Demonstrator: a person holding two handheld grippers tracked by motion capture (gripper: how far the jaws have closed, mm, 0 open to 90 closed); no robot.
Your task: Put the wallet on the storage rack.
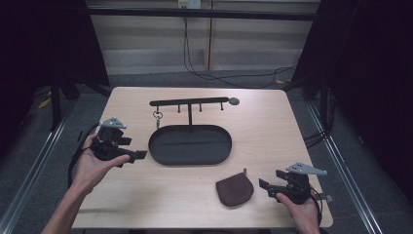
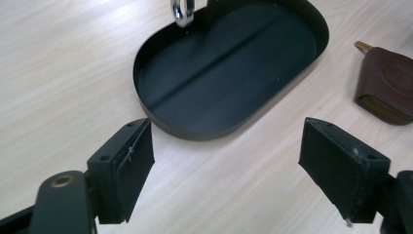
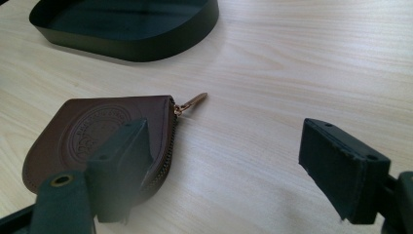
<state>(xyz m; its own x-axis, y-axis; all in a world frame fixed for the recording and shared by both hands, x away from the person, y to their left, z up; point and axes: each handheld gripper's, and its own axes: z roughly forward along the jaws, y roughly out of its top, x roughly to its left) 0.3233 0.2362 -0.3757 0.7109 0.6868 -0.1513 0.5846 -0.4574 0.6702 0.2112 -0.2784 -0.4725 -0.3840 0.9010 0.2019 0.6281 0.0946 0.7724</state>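
Note:
A black oval tray (image 1: 157, 146) lies mid-table, with a black hook rack (image 1: 189, 102) rising behind it; a key ring (image 1: 158, 116) hangs from the rack's left hook. A brown leather zip pouch (image 1: 234, 189) lies flat at the front right, its gold zip pull (image 3: 194, 100) pointing away. My left gripper (image 1: 139, 155) is held just left of the tray, open and empty, looking onto the tray (image 2: 160, 119) and the pouch (image 2: 384, 83). My right gripper (image 1: 265, 186) rests just right of the pouch (image 3: 73, 136), open, with nothing between its jaws.
The light wooden table (image 1: 272, 126) has bare room at the right and along the front. Dark curtains flank both sides, and cables run over the floor behind the far edge. A small dark round knob (image 1: 234, 101) ends the rack's bar.

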